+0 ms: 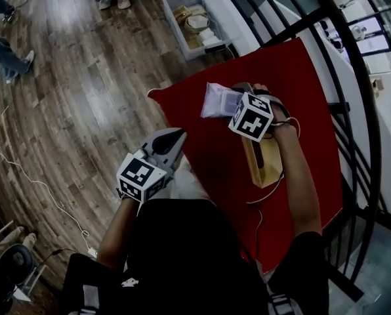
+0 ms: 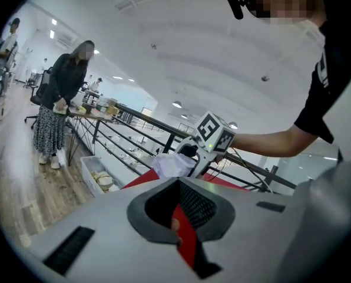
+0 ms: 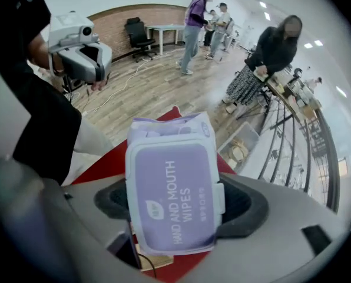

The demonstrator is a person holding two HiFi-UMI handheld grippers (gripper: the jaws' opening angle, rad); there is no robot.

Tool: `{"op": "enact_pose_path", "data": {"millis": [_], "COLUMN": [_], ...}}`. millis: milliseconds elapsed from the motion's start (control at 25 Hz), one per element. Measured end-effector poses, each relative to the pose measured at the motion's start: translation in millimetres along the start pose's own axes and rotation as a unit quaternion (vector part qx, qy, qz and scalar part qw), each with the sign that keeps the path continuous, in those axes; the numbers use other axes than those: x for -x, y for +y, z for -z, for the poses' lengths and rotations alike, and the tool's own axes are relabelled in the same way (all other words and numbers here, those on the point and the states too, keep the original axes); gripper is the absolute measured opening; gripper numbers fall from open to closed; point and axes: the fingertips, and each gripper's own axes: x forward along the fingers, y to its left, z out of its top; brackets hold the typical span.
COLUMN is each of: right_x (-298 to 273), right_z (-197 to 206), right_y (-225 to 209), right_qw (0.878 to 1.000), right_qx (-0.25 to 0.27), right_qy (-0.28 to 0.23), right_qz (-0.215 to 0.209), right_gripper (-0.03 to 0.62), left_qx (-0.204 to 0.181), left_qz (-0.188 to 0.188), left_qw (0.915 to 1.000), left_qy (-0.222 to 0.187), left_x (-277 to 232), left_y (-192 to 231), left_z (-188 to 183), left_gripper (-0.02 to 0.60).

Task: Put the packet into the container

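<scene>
1. The right gripper [image 1: 237, 94] has its fingers clamped on a pale purple packet [image 3: 172, 199] of wipes, up in the air over the red table [image 1: 208, 169]
2. The packet is still outside the container [image 1: 261, 166], and in the head view it sits at about 11 o'clock from that tan wooden box
3. The container stands on the table, under the person's right arm
4. The left gripper [image 1: 174, 138] is at about 9 o'clock from the container, by the table's edge, and its fingers grip nothing, with a thin gap between them
</scene>
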Motion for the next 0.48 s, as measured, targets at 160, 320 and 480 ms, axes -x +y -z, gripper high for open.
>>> {"op": "enact_pose_path", "data": {"millis": [160, 320, 480], "right_x": [26, 37, 46], "right_z": [56, 104, 146], "right_y": [18, 39, 67], "right_qw": [0.994, 0.979, 0.958], "right_qx": [-0.11, -0.201, -0.284], "right_qy": [0.0, 0.004, -0.002], "right_qz": [0.016, 0.024, 0.033], "right_gripper": [0.407, 0.407, 0.407], "left_qx": [-0.023, -0.049, -0.063], "left_qz": [0.047, 0.076, 0.096], "left_qw": [0.9986, 0.9958, 0.9933], "left_qy": [0.008, 0.011, 0.011], "left_x": [-18, -37, -53], "left_y": [-29, -53, -84], "left_z": [-3, -10, -11], "left_gripper": [0.003, 0.004, 0.004]}}
